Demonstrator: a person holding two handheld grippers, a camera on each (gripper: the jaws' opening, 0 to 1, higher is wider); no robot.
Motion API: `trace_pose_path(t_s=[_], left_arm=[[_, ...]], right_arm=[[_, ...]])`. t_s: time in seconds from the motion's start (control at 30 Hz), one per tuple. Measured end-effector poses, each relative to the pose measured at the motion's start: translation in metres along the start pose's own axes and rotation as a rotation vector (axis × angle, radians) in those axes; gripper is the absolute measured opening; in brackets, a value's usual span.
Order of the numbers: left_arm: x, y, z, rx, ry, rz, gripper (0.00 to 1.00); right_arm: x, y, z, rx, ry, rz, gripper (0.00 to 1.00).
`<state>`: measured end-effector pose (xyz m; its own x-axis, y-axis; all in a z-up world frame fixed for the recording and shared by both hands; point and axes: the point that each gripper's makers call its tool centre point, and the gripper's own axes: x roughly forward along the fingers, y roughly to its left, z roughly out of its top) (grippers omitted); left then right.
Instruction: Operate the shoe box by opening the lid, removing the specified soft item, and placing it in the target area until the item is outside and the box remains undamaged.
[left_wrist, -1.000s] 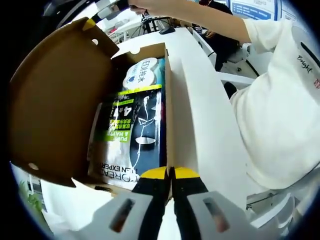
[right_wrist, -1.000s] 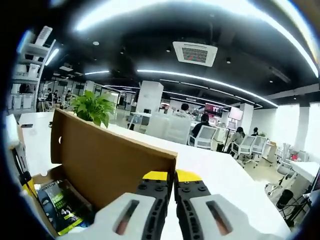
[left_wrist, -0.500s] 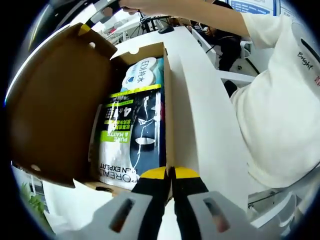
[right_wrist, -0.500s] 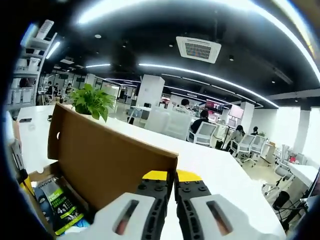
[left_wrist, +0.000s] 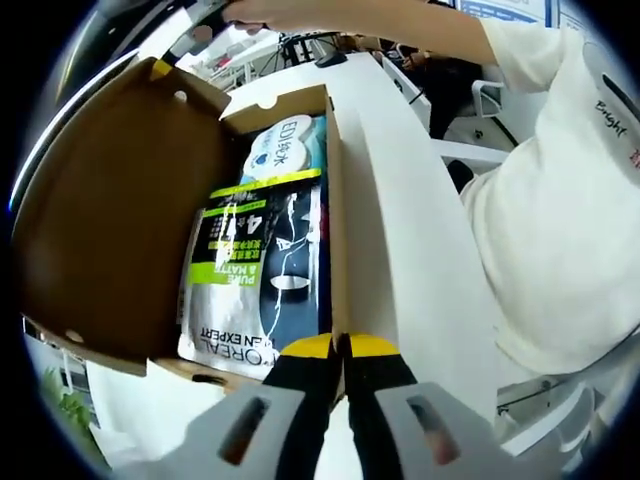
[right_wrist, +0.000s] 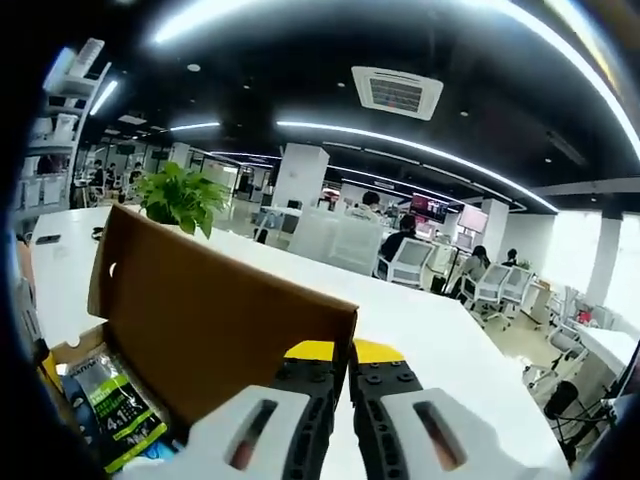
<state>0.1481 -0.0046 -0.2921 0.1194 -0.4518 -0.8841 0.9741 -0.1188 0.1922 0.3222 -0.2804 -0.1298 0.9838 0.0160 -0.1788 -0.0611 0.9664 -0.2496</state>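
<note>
Okay, left gripper view: left gripper (left_wrist: 341, 345) clenched on the near wall of the shoe box (left_wrist: 334, 200), likely pinning it so it doesn't shift. Lid (left_wrist: 110, 210) swung open to the left. Inside lie a L'Oreal Men Expert pouch (left_wrist: 262, 270) and a white-and-blue pack (left_wrist: 285, 145) beyond it, both still in the box.

Right gripper view: right gripper (right_wrist: 348, 352) clamped on the lid's (right_wrist: 215, 325) edge, holding it up. Pouch (right_wrist: 115, 415) visible below. Potted plant (right_wrist: 180, 195) behind on the white table (right_wrist: 430, 340).
</note>
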Motion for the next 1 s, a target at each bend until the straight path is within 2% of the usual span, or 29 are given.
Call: trace_pose_path(t_s=[0.4,0.7,0.8,0.9,1.0], left_arm=[[0.0,0.0,0.0,0.0,-0.009,0.002,0.02],[0.001,-0.002,0.001,0.001,-0.005,0.002,0.03],[0.0,-0.004,0.002,-0.006,-0.01,-0.005,0.02],[0.0,-0.005,0.002,-0.002,-0.012,-0.003,0.02],[0.0,-0.006,0.003,0.0,-0.013,0.001,0.02]], right_arm=[[0.005,-0.001,-0.002,-0.018,0.007,0.011,0.01],[0.016,0.0,-0.006,-0.065,0.062,0.026,0.02],[0.024,-0.003,-0.007,-0.017,0.081,0.057,0.01],[0.022,0.001,-0.009,-0.015,0.094,0.055,0.01],[0.029,0.001,-0.009,-0.066,0.106,0.036,0.01]])
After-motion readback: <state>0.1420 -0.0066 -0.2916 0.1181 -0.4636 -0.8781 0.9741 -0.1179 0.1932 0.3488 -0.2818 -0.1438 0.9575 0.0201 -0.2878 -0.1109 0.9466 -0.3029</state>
